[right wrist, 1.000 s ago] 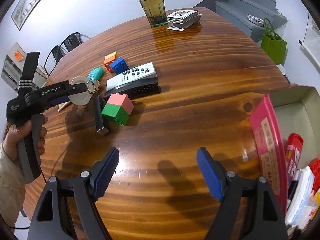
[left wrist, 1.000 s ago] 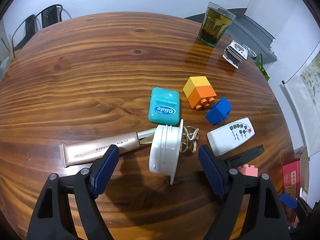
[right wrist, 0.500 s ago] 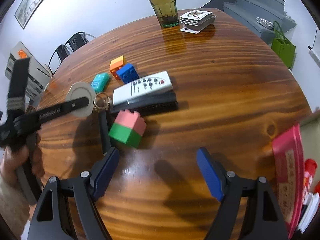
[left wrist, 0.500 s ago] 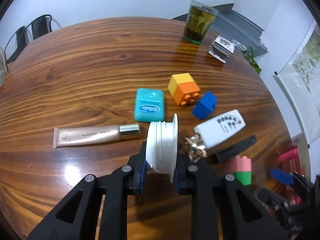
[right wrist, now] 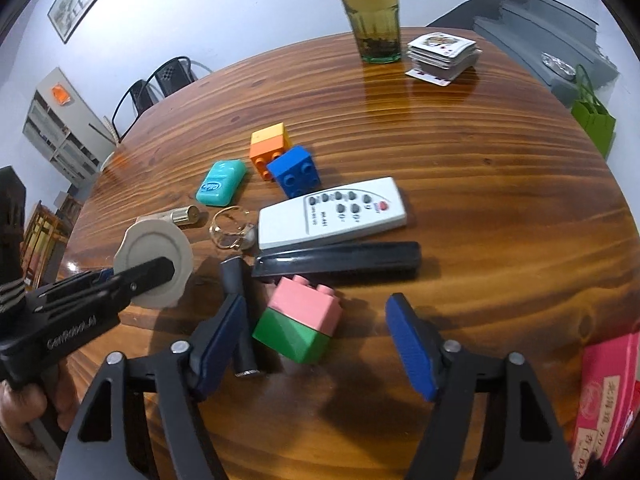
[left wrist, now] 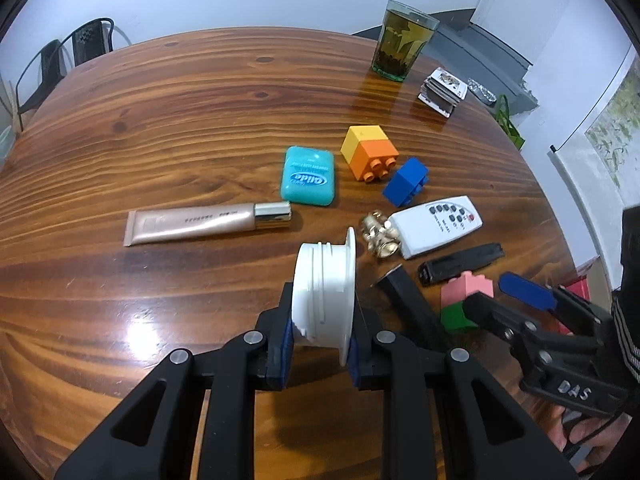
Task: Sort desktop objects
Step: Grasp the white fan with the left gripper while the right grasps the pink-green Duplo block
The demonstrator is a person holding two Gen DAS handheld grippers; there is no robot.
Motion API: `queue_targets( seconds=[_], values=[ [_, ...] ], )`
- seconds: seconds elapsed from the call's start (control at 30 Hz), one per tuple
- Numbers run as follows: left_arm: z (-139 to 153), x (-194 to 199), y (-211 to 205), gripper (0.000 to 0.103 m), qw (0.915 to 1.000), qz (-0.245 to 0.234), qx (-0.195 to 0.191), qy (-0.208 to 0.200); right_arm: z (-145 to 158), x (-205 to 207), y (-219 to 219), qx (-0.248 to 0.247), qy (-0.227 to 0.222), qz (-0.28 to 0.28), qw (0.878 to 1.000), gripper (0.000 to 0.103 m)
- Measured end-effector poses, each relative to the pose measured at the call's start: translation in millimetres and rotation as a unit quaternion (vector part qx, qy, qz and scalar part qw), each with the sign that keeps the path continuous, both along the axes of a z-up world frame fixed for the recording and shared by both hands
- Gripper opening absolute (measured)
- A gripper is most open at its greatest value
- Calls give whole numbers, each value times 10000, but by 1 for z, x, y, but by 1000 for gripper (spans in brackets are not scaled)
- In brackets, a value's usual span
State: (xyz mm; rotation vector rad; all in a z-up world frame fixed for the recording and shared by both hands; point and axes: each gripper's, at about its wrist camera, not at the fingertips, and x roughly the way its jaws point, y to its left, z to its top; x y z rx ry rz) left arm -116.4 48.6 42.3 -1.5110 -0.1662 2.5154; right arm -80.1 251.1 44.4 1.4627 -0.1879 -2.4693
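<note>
My left gripper (left wrist: 320,320) is shut on a white threaded lid (left wrist: 324,292), held on edge just above the wooden table (left wrist: 160,120). In the right wrist view the same lid (right wrist: 154,256) shows at the left, with the left gripper (right wrist: 132,280) clamped on it. My right gripper (right wrist: 318,340) straddles a pink-and-green block (right wrist: 300,324). Its jaws are closing, and the blue pads (right wrist: 412,344) stand apart from the block on both sides. The left wrist view has that block (left wrist: 466,292) half hidden behind the right gripper (left wrist: 500,300).
Close by lie a black stick (right wrist: 240,312), a black comb (right wrist: 340,262), a white remote (right wrist: 332,216), gold rings (right wrist: 232,228), a teal floss box (right wrist: 222,182), orange (right wrist: 270,148) and blue (right wrist: 296,174) blocks, and a cosmetic tube (left wrist: 208,224). A glass (right wrist: 374,20) and cards (right wrist: 444,56) stand far back. A pink box (right wrist: 608,392) sits right.
The left gripper shut on the white lid and carried it toward the right. The right gripper travelled left to the pink-and-green block, and its jaws have narrowed.
</note>
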Motion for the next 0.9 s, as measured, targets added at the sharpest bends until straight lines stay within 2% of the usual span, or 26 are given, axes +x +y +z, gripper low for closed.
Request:
queue_targets(
  seconds=[0.07, 0.17, 0.23, 0.43, 0.9],
  values=[
    [1, 3, -2, 23, 10000, 24, 6, -3, -4, -4, -5, 17, -44, 61, 10000, 68],
    [1, 6, -4, 23, 10000, 67, 4, -29, -11, -9, -11, 56, -137, 117, 9998, 52],
    [1, 10, -5, 23, 10000, 85, 9, -44, -14, -10, -13, 48, -162, 137, 9998, 49],
    [0, 22, -4, 23, 9999, 123, 11, -118, -9, 1, -11, 234, -46, 187, 9995, 46],
    [26, 58, 28, 23, 9999, -86, -101, 35, 28, 58, 32, 5, 182, -74, 9998, 46]
  ],
)
